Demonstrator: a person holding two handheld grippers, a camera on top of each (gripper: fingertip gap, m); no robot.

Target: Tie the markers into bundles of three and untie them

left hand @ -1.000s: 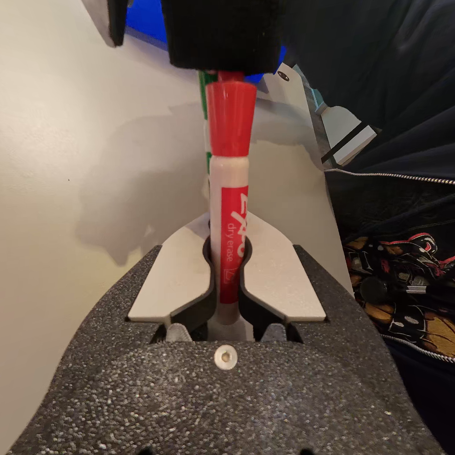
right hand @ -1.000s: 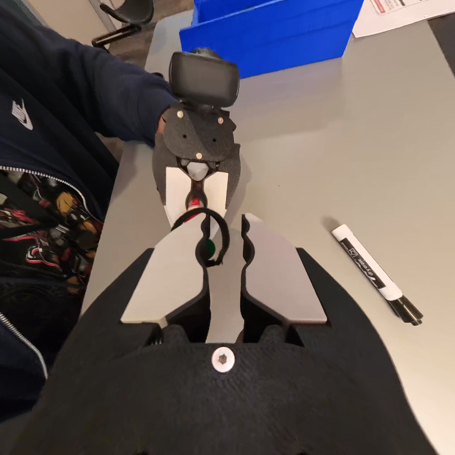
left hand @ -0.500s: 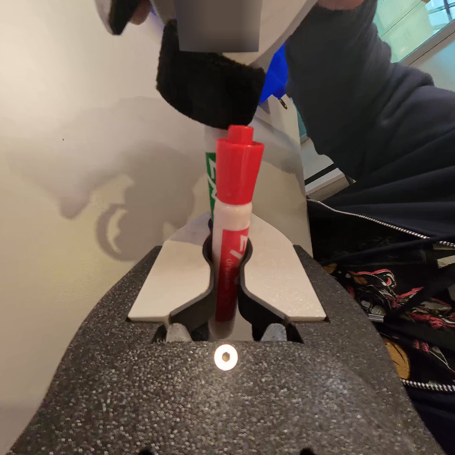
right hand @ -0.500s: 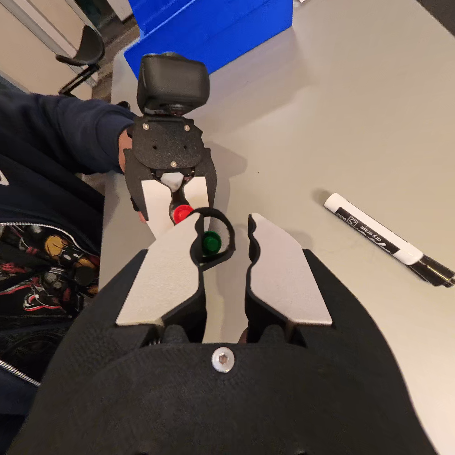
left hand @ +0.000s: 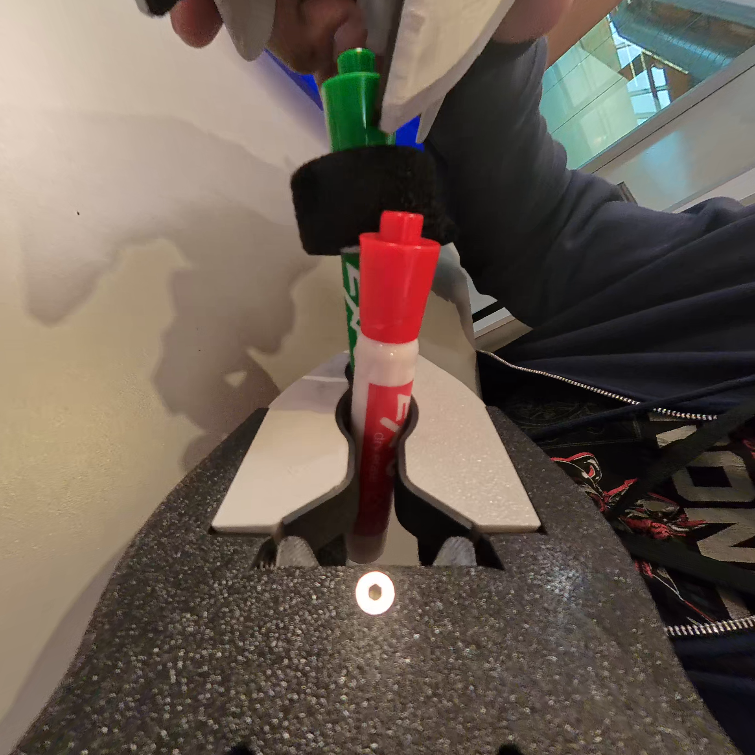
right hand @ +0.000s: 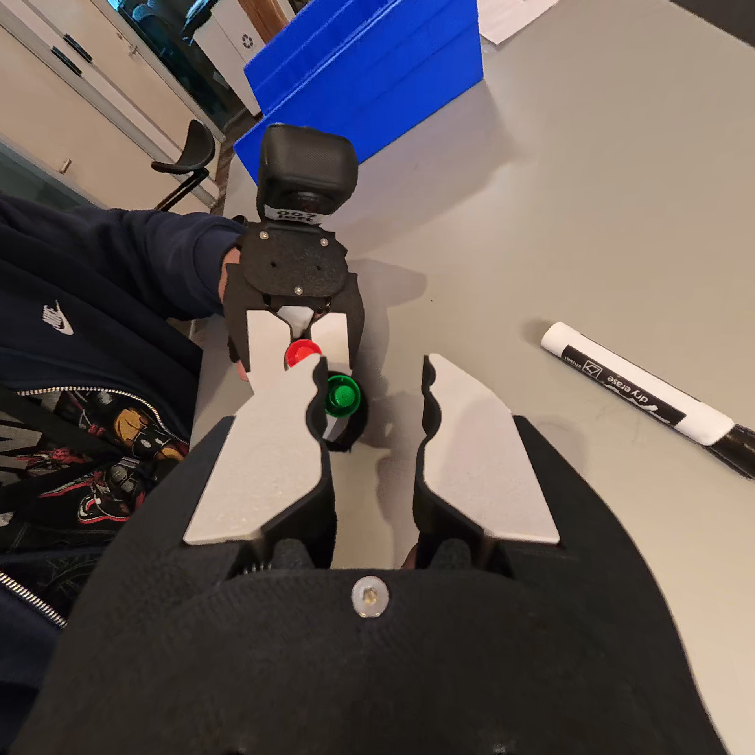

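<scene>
My left gripper (left hand: 380, 367) is shut on a red marker (left hand: 394, 294) that stands upright. A green marker (left hand: 352, 102) stands just behind it, its lower part hidden. A black band (left hand: 359, 196) loops around the green marker alone, just above and behind the red cap. My right gripper (right hand: 374, 367) is open right above the markers, its left finger beside the green cap (right hand: 342, 395). The red cap (right hand: 301, 352) sits in the left gripper (right hand: 294, 322) below. A black marker (right hand: 637, 396) lies on the table to the right.
A blue bin (right hand: 367, 81) stands at the back of the grey table (right hand: 572, 204). A person's dark sleeve and jacket (right hand: 102, 286) are at the left table edge. Cabinets and a chair are beyond it. The left gripper's tips are roughly 10 centimetres from the right gripper's.
The band has come off the red cap and now rings only the green marker, whose cap pokes through it. My right gripper has opened wider. The left keeps its hold.
</scene>
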